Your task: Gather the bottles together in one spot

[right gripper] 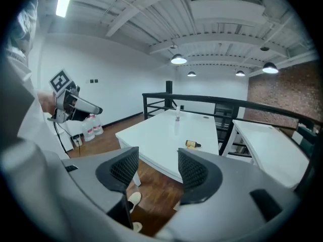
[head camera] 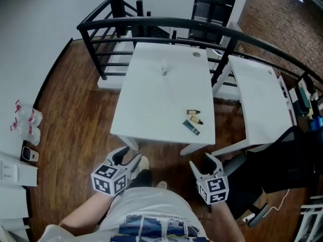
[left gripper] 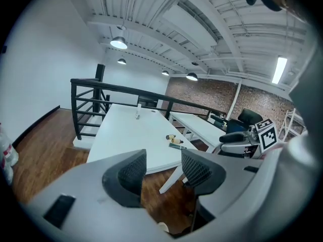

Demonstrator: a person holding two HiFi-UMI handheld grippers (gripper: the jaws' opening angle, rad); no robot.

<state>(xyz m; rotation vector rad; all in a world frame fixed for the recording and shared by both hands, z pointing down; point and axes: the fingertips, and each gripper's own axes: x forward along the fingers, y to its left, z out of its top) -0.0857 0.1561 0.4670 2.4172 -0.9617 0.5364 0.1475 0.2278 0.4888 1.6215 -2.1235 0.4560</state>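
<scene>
White counter (head camera: 151,105): 2 amber dropper bottles (head camera: 192,113) near front right edge, clear bottle (head camera: 164,70) well apart at the back. Held left tool (head camera: 126,159) and right tool (head camera: 204,164) low, jaws apart, empty. Seemingly not yet begun gathering; needed a reach to the clear bottle next.

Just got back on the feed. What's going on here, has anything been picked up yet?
Nothing is picked up yet. The person stands at the near end of the white table with the left gripper and right gripper held low, both open and empty. Two amber bottles lie near the table's near right corner beside a dark flat item. A small pale bottle stands apart at the far end.
</scene>
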